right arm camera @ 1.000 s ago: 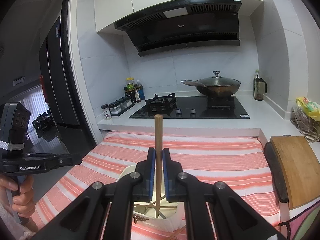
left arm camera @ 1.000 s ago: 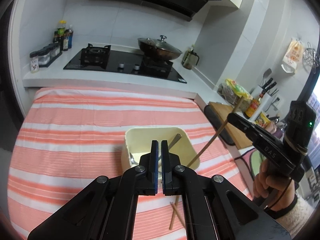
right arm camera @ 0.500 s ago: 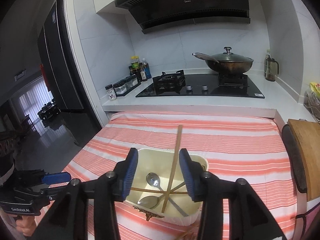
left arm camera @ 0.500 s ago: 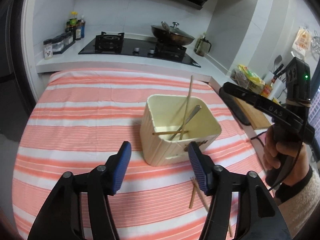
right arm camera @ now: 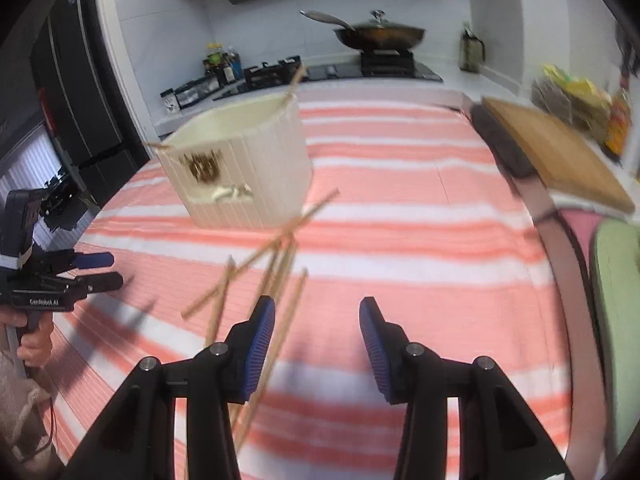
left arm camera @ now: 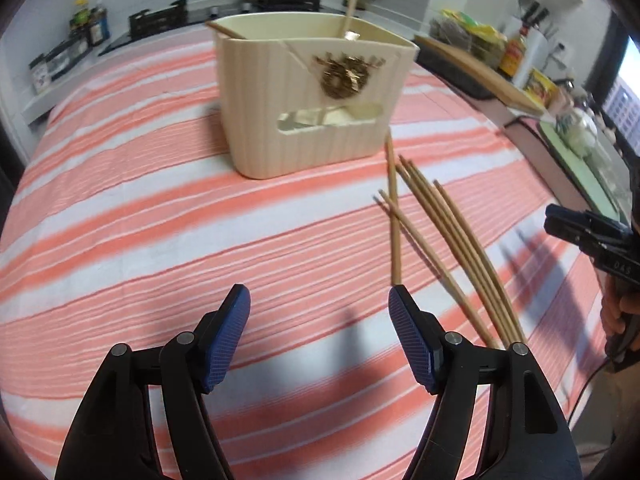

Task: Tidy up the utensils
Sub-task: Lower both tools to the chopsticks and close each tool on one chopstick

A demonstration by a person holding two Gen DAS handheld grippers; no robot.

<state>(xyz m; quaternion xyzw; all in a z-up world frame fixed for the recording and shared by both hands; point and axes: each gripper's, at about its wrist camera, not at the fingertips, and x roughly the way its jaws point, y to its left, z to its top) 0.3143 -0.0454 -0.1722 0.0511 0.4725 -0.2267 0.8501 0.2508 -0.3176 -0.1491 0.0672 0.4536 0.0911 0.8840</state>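
Near the cream utensil bin (left arm camera: 312, 100), both grippers have dropped toward the loose chopsticks (left arm camera: 440, 232): the left gripper (left arm camera: 320, 340) is opening wider, the right gripper (right arm camera: 316, 344) gapes empty, so another pickup looks next.

Cream ribbed bin (left arm camera: 304, 120), tan chopsticks (left arm camera: 448, 232), coral-and-white striped cloth (left arm camera: 160, 220), blue claw pads (left arm camera: 226, 336)

Cream bin (left arm camera: 308, 120): ribbed matt plastic with a gilt metallic emblem. Chopsticks (left arm camera: 440, 232): pale, smooth wood (possibly bamboo). Tablecloth (left arm camera: 160, 220): matt striped woven cloth. Left tongs (left arm camera: 319, 334): black smooth plastic; pads (left arm camera: 412, 340) of finely ridged blue rubber.
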